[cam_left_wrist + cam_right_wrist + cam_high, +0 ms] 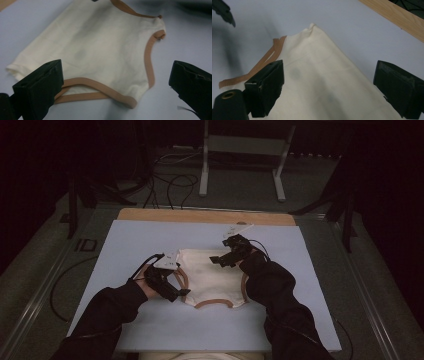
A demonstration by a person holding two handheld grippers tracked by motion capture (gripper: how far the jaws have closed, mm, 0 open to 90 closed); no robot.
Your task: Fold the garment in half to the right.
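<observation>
Item: cream sleeveless cloth top with tan-brown trim [212,280] — lying flat at the centre of the pale blue worktop [125,250]. Left tongs [175,287] at its 9 o'clock edge, jaws spread wide, empty. Right tongs [222,258] over its 1 o'clock corner, jaws likewise apart, holding nothing. Left gripper view adds the trimmed armholes; right gripper view adds the light wooden strip [397,18] along the worktop's edge.

Bare blue board [150,320] all round cream garment [212,280]; right gripper [223,260] hangs over garment.
</observation>
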